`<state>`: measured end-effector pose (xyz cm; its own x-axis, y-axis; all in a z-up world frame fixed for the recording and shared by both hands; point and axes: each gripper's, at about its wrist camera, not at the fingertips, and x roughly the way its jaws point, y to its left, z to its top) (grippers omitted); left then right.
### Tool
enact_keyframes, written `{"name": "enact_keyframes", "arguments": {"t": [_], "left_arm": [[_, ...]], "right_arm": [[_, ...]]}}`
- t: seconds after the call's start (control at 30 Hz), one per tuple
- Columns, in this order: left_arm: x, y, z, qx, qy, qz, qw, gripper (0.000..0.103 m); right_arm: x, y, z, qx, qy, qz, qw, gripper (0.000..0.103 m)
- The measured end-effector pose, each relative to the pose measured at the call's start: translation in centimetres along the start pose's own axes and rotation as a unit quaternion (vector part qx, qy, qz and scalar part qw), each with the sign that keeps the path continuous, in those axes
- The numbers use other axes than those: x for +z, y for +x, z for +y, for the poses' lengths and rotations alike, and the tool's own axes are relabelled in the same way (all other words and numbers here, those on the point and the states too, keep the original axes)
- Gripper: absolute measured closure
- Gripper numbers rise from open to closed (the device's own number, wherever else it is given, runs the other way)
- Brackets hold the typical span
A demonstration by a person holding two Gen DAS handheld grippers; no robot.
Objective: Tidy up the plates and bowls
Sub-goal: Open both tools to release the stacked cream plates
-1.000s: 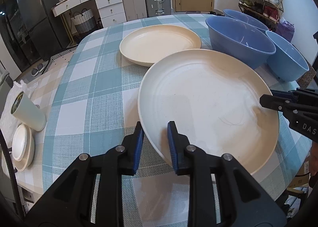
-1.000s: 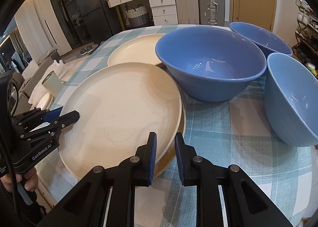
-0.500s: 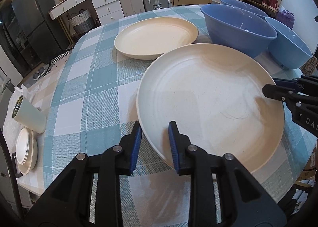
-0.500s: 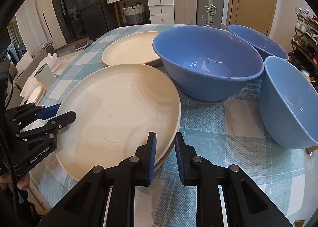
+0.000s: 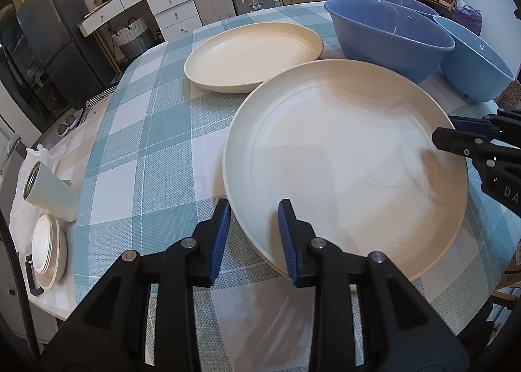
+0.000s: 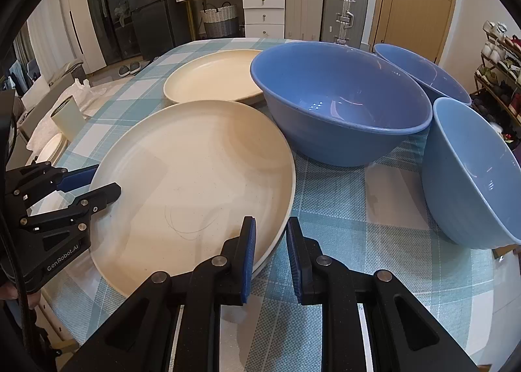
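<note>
step: large cream round plate (image 5: pixel 342 157) is held at opposite rim points by both grippers; judged as set-down or re-grip before stacking onto the 2nd cream plate (image 5: pixel 250 56)
plate pos: near edge of the checked teal/white cloth surface (image 5: pixel 146 150), just beside the big blue bowl (image 6: pixel 338 111); rim looks slightly raised on the near side, contact w/ cloth can't be confirmed
left gripper (image 5: pixel 254 238): jaws opening; rim is between the blue pads, a gap is seen at the outer pad, so no real clamp now
right gripper (image 6: pixel 270 254): jaws together as far as they go, clamped on plate rim, one pad inside, one outside
other items: 2 more blue bowls (image 6: pixel 469 173) at right, touching or nearly so; 2nd plate well behind, partly tucked behind the big bowl in right view
how-to: plate should be kept level while only one side is clamped; left release to be finished only once wt is borne by the surface
how-to 2: if lifted for stacking, both rims should be re-clamped deep, not at the lip
risk: one-sided hold → plate tips, slides off the near edge, or knocks the bowl
clearance: path to 2nd plate should be kept clear of the bowl rim
</note>
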<state>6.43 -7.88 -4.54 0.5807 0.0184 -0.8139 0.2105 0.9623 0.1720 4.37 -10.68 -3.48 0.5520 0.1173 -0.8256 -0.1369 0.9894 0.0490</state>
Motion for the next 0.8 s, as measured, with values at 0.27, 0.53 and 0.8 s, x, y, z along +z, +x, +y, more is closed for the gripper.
{"name": "enact_keyframes", "arguments": {"t": [0.27, 0.53, 0.8], "left_arm": [[0.1, -0.2, 0.8, -0.048, -0.029, 0.006, 0.9984, 0.063], [0.6, -2.2, 2.0, -0.079, -0.059, -0.032, 0.9946, 0.029], [1.0, -4.3, 4.5, -0.097, -0.102, -0.054, 0.9885, 0.023]], "right_arm": [[0.2, -0.2, -0.5, 0.008, 0.003, -0.002, 1.0, 0.079], [0.5, -2.3, -0.7, 0.034, 0.012, -0.03, 0.999, 0.038], [1.2, -4.9, -1.4, 0.058, 0.022, -0.066, 0.996, 0.016]]}}
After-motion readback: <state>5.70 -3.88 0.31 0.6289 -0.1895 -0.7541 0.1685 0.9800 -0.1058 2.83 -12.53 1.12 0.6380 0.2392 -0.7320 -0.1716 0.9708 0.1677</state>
